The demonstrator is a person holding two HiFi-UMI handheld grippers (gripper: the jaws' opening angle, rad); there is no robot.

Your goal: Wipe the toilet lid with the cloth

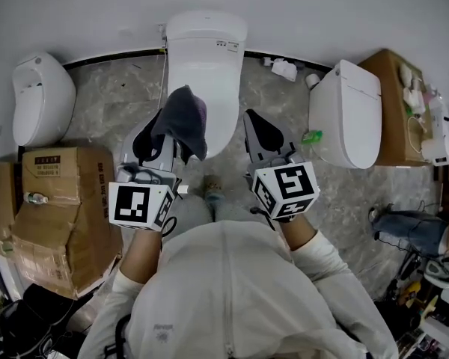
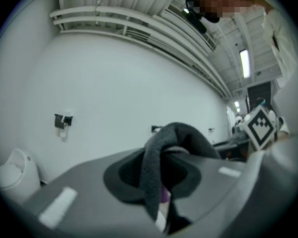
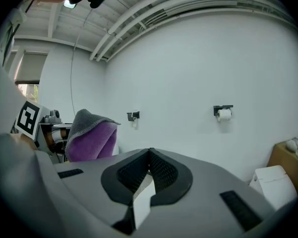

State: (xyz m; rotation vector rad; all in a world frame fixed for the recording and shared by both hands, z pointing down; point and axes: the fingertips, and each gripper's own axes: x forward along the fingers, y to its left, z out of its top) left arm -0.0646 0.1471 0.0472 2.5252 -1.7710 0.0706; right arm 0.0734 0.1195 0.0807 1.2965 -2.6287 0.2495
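Head view, with both gripper views. A person in a pale zipped top [image 1: 232, 298] stands over a grey marbled floor [image 1: 120, 96], one claw in each hand, each carrying a cube with square markers.

The left claw [image 1: 165, 144] is clenched on a cloth [image 1: 181, 118]. The left gripper view shows the dark grey fabric pinched between the jaws and looped up over their tips. The cloth's purple inner face [image 3: 92, 135] shows in the right gripper view.

The right claw [image 1: 259, 129] is clenched with its ribbed pads together and nothing between them. It lies just beside the left claw, apart from the cloth.

Beyond the claws, the white toilet lid [image 1: 208, 58] lies closed. In the head view the cloth overlaps the lid's near end; whether the two touch cannot be told.

A second toilet [image 1: 41, 99] stands to the left behind a cardboard box [image 1: 56, 215]. A third toilet [image 1: 352, 114] stands to the right beside another box [image 1: 393, 103].

Farthest is the white wall [image 3: 188, 73], bearing a paper roll holder [image 3: 223, 112].
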